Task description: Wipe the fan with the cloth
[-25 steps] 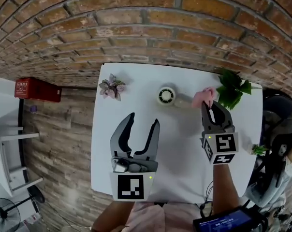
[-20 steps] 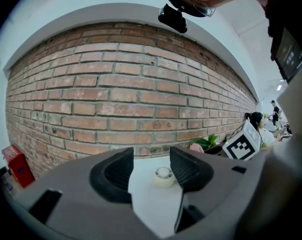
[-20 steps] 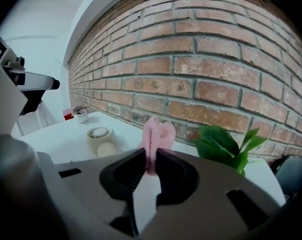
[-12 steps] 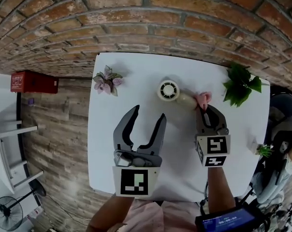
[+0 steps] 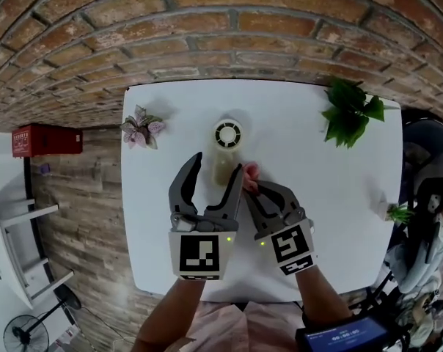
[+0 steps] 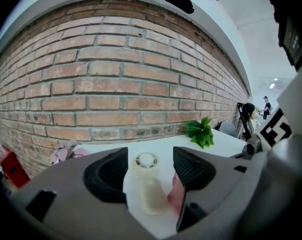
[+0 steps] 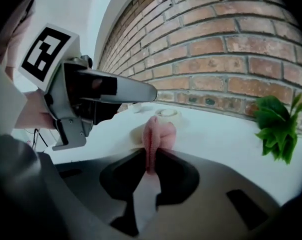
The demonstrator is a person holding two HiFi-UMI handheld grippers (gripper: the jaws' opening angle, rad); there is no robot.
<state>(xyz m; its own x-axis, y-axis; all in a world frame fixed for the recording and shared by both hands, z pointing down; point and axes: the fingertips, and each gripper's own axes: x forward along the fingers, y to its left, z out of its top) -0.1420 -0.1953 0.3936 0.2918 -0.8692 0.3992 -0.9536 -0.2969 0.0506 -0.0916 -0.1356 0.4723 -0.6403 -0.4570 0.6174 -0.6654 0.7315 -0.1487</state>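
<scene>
Head view: left tool (image 5: 218,164), jaws opening, straddles one fan (image 5: 228,134) (right tool (image 5: 253,188) clamps one cloth (image 5: 250,172)).

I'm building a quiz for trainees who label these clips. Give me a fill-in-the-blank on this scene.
The right tool is shut on a ___ cloth.
The fan lies on a ___ table.
Behind the table rises a ___ wall.
In the head view, the green plant stands at the table's far ___ corner.
Missing words: pink; white; brick; right.
</scene>
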